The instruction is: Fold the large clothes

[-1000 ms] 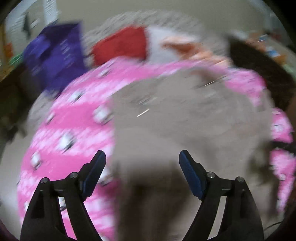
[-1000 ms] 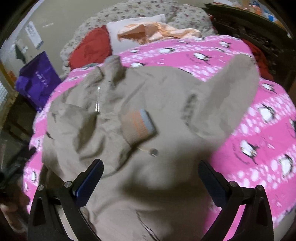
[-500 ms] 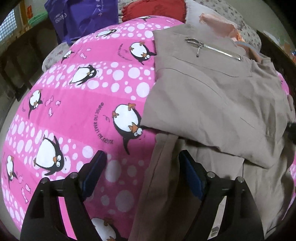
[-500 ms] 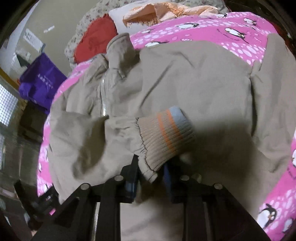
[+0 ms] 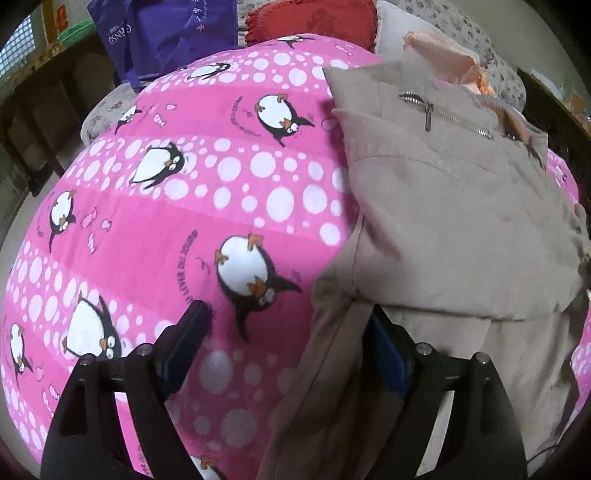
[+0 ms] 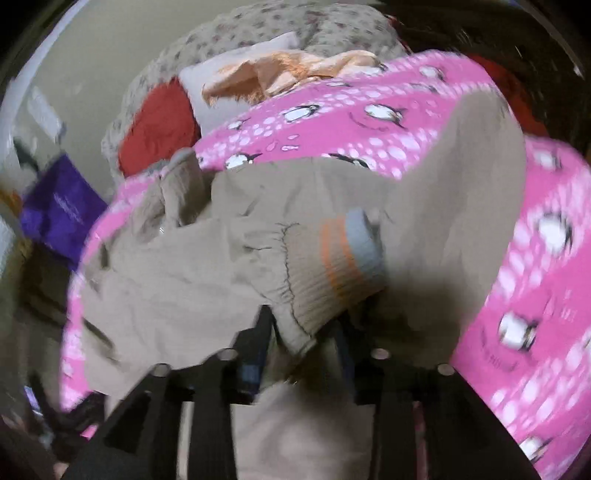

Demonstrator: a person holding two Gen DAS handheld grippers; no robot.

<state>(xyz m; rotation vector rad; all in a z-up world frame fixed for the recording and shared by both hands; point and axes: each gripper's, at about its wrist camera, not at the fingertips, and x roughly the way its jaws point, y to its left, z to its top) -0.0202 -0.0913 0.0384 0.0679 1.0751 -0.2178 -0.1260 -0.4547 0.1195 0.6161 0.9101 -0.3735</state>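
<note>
A beige zip-up jacket point(image 5: 461, 221) lies on a pink penguin quilt point(image 5: 184, 221), its zipper point(image 5: 447, 114) towards the far side. My left gripper point(image 5: 286, 314) stands open over the jacket's left edge, with one finger above the quilt, the other above the fabric, and the edge between them. In the right wrist view the jacket point(image 6: 184, 288) is bunched up. Its ribbed sleeve cuff point(image 6: 332, 266), striped orange and grey, sits between the jaws of my right gripper point(image 6: 301, 325). Those jaws are opening, but the pads still look pressed on the cuff.
A purple bag point(image 5: 166, 33) stands beyond the bed's far left corner. A red cushion point(image 5: 314, 18), a white pillow point(image 6: 236, 74) and a peach cloth point(image 5: 443, 55) lie at the head. Dark furniture lines the left side. The quilt point(image 6: 535, 258) is bare on the right.
The right gripper went from wide open to closed on the cuff, then shifted with it; the view is now blurred. The left gripper sank towards the jacket's left edge.
</note>
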